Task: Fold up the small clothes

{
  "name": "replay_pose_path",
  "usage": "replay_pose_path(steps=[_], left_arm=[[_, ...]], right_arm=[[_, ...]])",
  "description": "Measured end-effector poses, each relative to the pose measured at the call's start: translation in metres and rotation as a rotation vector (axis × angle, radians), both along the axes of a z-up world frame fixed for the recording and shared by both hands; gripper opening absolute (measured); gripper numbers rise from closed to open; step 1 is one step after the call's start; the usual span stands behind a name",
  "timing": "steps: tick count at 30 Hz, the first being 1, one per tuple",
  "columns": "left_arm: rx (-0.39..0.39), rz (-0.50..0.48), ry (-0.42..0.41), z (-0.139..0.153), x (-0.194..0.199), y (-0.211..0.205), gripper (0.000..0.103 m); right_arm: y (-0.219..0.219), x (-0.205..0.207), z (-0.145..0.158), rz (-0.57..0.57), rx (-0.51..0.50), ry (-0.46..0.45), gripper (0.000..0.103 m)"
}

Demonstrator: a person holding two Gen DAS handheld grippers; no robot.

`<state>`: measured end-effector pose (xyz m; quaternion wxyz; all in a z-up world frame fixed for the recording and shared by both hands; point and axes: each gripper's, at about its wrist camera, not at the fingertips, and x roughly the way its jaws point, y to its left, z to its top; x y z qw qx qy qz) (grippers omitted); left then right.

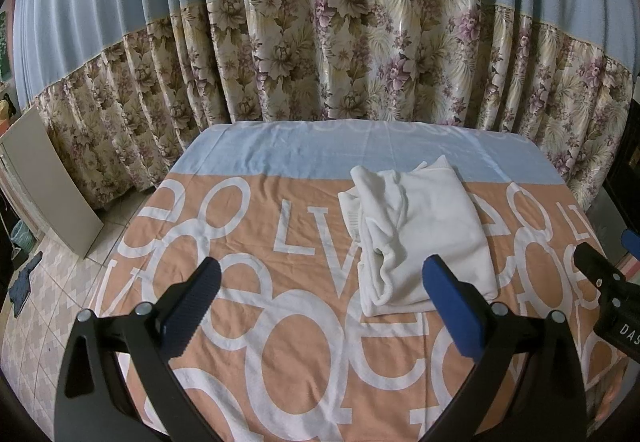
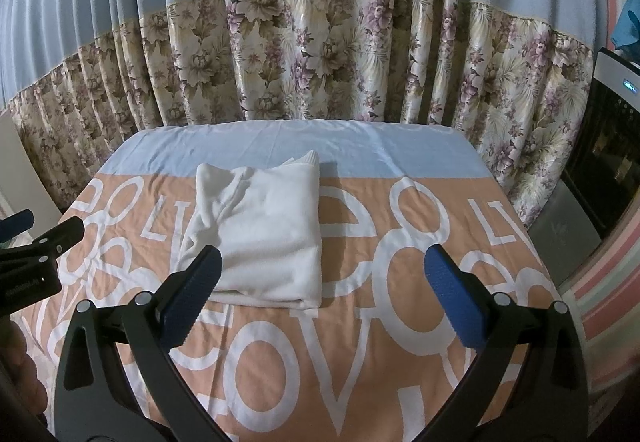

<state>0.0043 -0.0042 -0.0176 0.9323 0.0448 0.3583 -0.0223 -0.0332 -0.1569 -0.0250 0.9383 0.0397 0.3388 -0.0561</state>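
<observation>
Two handheld grippers are showing the same build: the left gripper (image 1: pixel 322 278) and the right gripper (image 2: pixel 322 274) are each carrying black angular arms joined by round silver screws. Ribbed blue pads (image 1: pixel 452 306) are lining the inner face of every finger. White lettering, only partly legible, is running along the black body of each unit.

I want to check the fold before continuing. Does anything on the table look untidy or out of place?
Mostly tidy. The white folded garment lies flat on the lettered tablecloth, but its left side is bunched and a ribbed edge sticks out there. Both hand-held grippers are open and hold nothing.
</observation>
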Motion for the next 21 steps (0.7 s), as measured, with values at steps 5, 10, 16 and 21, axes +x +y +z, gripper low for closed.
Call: replay_pose_path(steps=[5,10,16,21], left_arm=[[0.003,-0.009,0.007,-0.0004,0.0004,-0.0037,0.101],[0.003,-0.007,0.006,-0.0010,-0.0004,-0.0056,0.101],[-0.002,-0.009,0.010,-0.0010,0.0000,-0.0054,0.101],[0.002,0.001,-0.002,0.0006,-0.0011,-0.0076,0.101]], right_arm=[[0.0004,0.0009,-0.0002,0.006,0.000,0.001,0.100],[-0.0013,0.0024,-0.0008,0.015,-0.007,0.001,0.100],[0.0000,0.0021,-0.0009,0.013,-0.008,0.001,0.100],[-0.0006,0.0023,-0.0010,0.012,-0.010,0.001,0.100]])
